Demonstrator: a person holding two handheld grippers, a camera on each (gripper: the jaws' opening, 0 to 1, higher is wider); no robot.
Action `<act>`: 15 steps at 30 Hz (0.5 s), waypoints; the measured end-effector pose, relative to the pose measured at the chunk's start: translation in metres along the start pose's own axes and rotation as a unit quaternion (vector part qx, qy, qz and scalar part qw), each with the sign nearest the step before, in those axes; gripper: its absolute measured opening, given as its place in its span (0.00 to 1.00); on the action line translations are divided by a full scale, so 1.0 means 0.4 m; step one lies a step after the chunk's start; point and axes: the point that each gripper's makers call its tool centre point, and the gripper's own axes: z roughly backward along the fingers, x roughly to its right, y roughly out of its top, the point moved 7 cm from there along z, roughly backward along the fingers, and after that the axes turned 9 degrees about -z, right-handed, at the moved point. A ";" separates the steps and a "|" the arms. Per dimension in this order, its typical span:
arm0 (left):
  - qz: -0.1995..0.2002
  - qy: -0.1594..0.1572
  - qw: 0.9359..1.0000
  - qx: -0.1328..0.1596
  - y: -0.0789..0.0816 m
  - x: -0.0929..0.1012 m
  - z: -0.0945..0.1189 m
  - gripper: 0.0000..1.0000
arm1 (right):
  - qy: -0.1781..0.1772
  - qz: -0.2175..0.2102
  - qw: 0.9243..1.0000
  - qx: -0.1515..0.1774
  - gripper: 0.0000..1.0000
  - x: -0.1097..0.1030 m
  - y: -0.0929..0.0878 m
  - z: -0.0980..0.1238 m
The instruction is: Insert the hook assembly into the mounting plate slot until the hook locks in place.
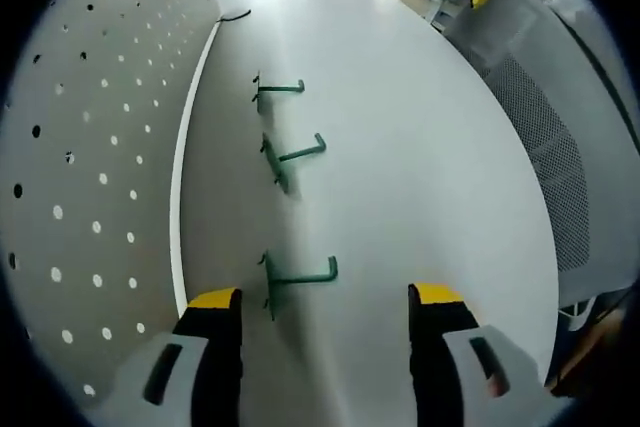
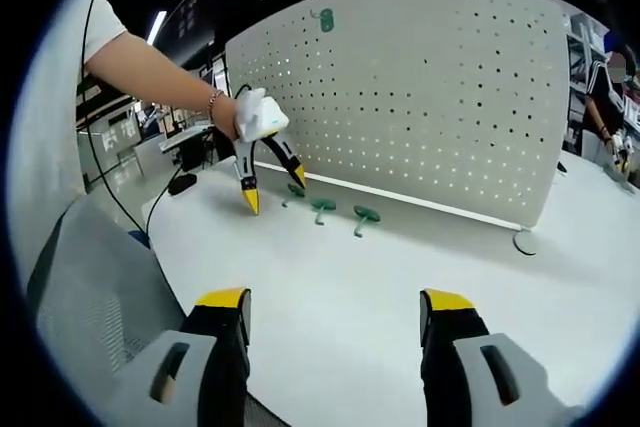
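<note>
Yellow-tipped jaws of the left gripper (image 1: 325,312) stand wide apart and empty, just short of the nearest green hook (image 1: 298,279) on the white surface (image 1: 420,207). Two more hooks (image 1: 290,154) lie farther along, beside the white pegboard (image 1: 80,147). From the right gripper view, the right gripper (image 2: 335,312) likewise gapes empty, well back from the hooks.

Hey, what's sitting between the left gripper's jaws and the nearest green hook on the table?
Nothing: in the left gripper view, bare white table separates the open left gripper from the nearest green hook, which lies just ahead, beside the pegboard.
</note>
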 end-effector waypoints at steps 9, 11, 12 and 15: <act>0.009 0.004 1.000 0.008 0.000 -0.013 0.001 0.64 | -0.003 -0.004 1.000 0.002 0.66 0.002 0.000 0.000; 0.014 0.006 1.000 0.009 -0.002 -0.018 0.001 0.61 | -0.002 -0.005 1.000 0.002 0.66 0.003 -0.002 -0.001; 0.016 0.007 1.000 0.010 -0.001 -0.020 0.002 0.60 | -0.002 -0.005 1.000 0.002 0.66 0.003 -0.002 -0.001; 0.019 0.009 1.000 0.009 0.001 -0.022 0.004 0.57 | -0.002 -0.006 1.000 0.003 0.66 0.003 -0.002 -0.001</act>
